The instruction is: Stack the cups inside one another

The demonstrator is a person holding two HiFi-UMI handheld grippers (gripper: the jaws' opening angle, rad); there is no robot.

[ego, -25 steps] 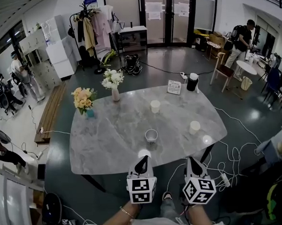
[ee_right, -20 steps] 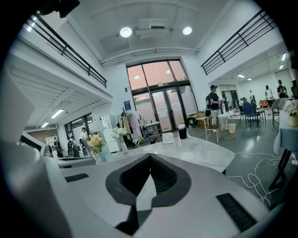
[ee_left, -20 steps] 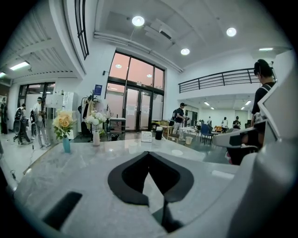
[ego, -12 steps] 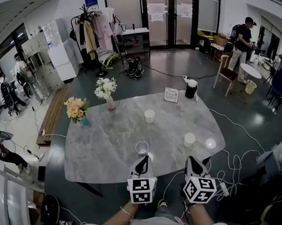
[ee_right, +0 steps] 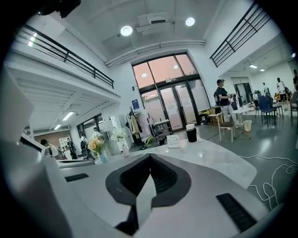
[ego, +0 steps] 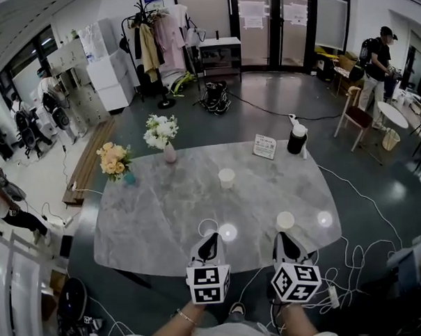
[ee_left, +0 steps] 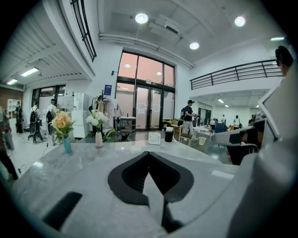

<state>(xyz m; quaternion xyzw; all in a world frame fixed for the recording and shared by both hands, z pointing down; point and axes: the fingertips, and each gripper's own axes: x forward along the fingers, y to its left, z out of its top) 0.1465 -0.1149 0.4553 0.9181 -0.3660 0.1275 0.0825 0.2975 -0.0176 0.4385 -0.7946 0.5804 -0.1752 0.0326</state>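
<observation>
Left tongs (ego: 211, 238) and right tongs (ego: 284, 237) fully closed, empty; print on the sign card (ego: 264, 146) illegible.

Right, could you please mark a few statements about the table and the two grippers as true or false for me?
1. The left gripper and the right gripper both have their jaws together with nothing between them. True.
2. The cups are already stacked. False: one white cup stands alone mid-table, and another cup stands apart from it, near the right gripper.
3. Yellow flowers and white flowers stand in vases on the left part of the table. True.
4. The black jug lies tipped over at the near edge. False: it stands upright at the far right corner, beside a sign card.
</observation>
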